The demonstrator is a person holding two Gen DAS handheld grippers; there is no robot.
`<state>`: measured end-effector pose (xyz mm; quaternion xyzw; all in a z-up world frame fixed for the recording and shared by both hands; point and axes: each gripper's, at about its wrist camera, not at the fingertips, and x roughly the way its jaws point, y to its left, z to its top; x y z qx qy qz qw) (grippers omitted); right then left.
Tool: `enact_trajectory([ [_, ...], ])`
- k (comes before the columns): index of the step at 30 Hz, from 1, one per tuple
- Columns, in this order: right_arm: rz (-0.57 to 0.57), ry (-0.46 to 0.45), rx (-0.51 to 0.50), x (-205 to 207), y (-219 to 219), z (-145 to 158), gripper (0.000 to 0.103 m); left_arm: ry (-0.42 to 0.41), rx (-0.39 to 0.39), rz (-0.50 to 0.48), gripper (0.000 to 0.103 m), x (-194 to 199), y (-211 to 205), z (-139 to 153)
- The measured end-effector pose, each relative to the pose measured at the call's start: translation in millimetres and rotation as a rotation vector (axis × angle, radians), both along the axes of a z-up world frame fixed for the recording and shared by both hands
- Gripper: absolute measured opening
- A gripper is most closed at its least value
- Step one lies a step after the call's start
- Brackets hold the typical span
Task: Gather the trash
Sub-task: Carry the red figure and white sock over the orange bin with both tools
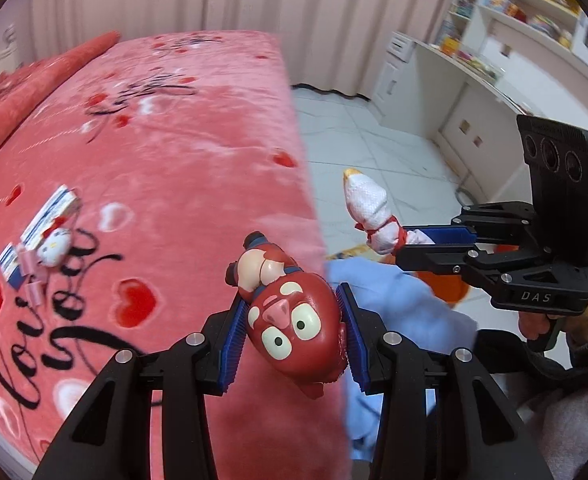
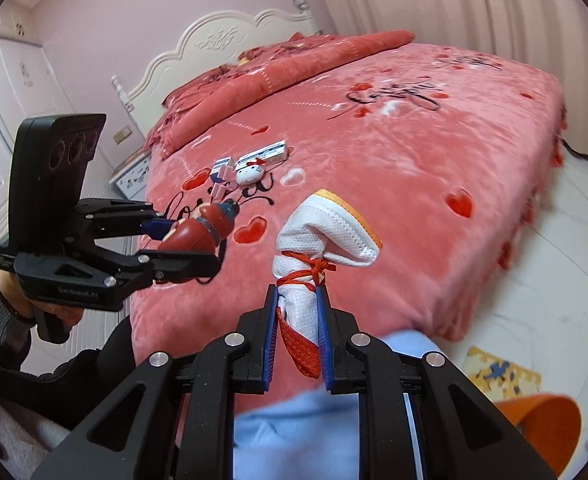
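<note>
My left gripper (image 1: 291,304) is shut on a red cartoon toy figure (image 1: 289,312) with big white eyes, held above the near edge of the pink bed (image 1: 181,128). In the right wrist view that same left gripper (image 2: 191,242) and the toy figure (image 2: 201,230) show at the left. My right gripper (image 2: 296,292) is shut on a rolled white cloth bundle (image 2: 318,236) tied with red string, orange-trimmed at its tip. From the left wrist view, the right gripper (image 1: 414,244) holds the white bundle (image 1: 368,208) over the floor.
On the bed lie small blue-striped boxes (image 2: 263,155), a white cat-face trinket (image 2: 249,173) and pink clips (image 1: 31,276). A light blue cloth (image 2: 306,420) hangs at the bed's near edge. An orange bin (image 2: 542,428) stands on the tiled floor (image 1: 358,136). A desk with shelves (image 1: 494,60) lines the far wall.
</note>
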<state>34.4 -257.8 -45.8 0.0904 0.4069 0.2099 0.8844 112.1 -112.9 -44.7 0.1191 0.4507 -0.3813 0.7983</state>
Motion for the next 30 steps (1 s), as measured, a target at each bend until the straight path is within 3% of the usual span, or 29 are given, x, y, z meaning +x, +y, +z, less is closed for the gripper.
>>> enact_trajectory([
  [13,-0.330,-0.016,-0.002,-108,-133,0,0.019,0.000,-0.021,-0.269,0.046,-50,-132,-8],
  [20,-0.551,0.047,-0.001,-161,-222,-34,0.019,0.038,0.000,-0.408,0.046,-68,-209,-27],
  [30,-0.678,0.159,0.042,-182,-293,-97,0.022,0.098,0.056,-0.533,0.047,-82,-285,-63],
])
